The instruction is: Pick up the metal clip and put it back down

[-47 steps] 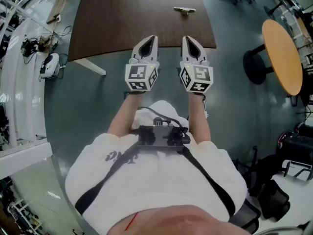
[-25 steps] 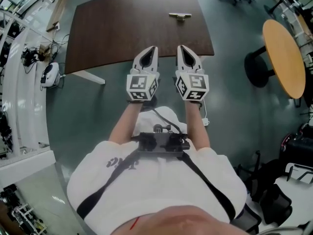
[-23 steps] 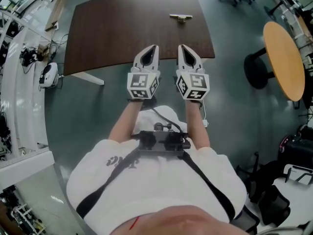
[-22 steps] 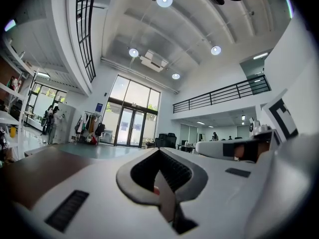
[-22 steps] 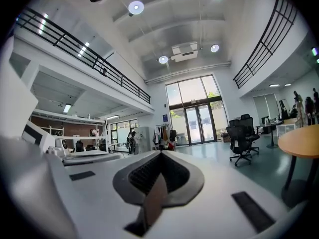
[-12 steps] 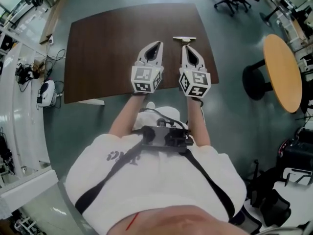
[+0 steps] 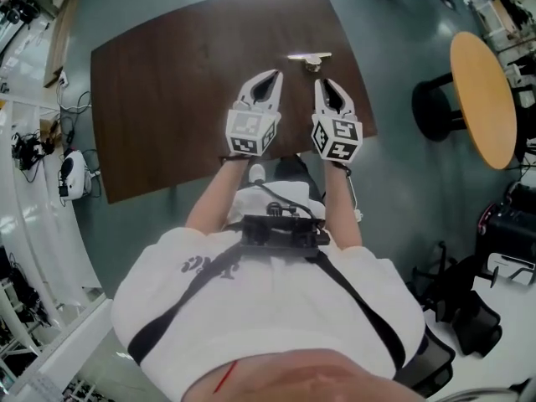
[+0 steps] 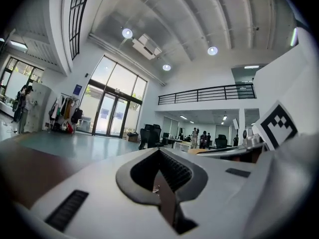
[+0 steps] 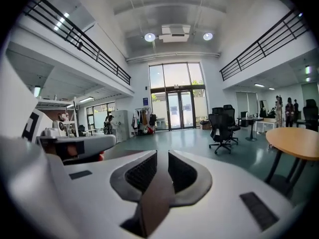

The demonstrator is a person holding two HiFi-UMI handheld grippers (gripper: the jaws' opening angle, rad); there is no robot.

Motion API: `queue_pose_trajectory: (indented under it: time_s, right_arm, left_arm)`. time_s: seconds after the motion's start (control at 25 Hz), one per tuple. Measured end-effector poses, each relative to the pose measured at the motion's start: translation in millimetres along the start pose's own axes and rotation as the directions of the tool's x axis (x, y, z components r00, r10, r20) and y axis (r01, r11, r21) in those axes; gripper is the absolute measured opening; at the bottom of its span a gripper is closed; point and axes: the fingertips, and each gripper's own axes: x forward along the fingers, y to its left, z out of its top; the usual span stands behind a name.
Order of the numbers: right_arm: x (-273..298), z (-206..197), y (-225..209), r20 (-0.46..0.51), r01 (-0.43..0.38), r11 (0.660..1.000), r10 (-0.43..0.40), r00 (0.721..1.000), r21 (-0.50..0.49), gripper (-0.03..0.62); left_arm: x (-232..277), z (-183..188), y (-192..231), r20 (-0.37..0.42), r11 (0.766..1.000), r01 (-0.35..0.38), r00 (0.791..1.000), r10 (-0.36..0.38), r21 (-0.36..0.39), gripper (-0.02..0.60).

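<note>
Far left, a white device sits on the grey floor among cables, just off the edge of the dark brown desk. Moving in over the desk's near side we meet the left tongs, pointing away from the person and hanging above the wood. Its own view shows the two ribbed pads pressed together at the tip with nothing caught between them, so that one is closed and empty. Its marker cube faces up at the camera. Right beside it, side by side and roughly level, come the right tongs, also above the desk. Here the jaws are just parting: a narrow slot shows between the dark pads, only bare desk is seen through it, and no object is in there. And there's the metal clip, lying flat on the desk just ahead of the right tongs' tip and near the desk's far right part, close to the tip but clear of both grippers. Off to the right, well apart from the desk, a round table with a light wooden top stands on the floor.
</note>
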Motion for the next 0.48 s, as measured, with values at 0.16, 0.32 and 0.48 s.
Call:
queue_pose_trajectory:
  time_s: [0.16,0.32,0.48]
  right_arm:
    - [24.9,-29.2,-32.4,-0.084,0.031,0.999,-0.029,0.996,0.014,0.085]
    - [54.7,-56.0,-67.7,-0.169,0.045,0.999,-0.04,0.985,0.029,0.137]
    - [97.4,-96.8,-85.9,-0.284,0.04,0.998,-0.027,0.958,0.041,0.2]
  left_arm:
    - [30.4,-25.9,3.3,-0.058,0.999,0.003,0.998,-0.005,-0.033,0.012]
    - [65.3,-50.4,1.0,-0.116,1.0,0.005,0.993,-0.008,-0.028,0.012]
    - [89.7,-80.8,22.7,-0.162,0.998,-0.034,0.987,0.026,-0.05,0.012]
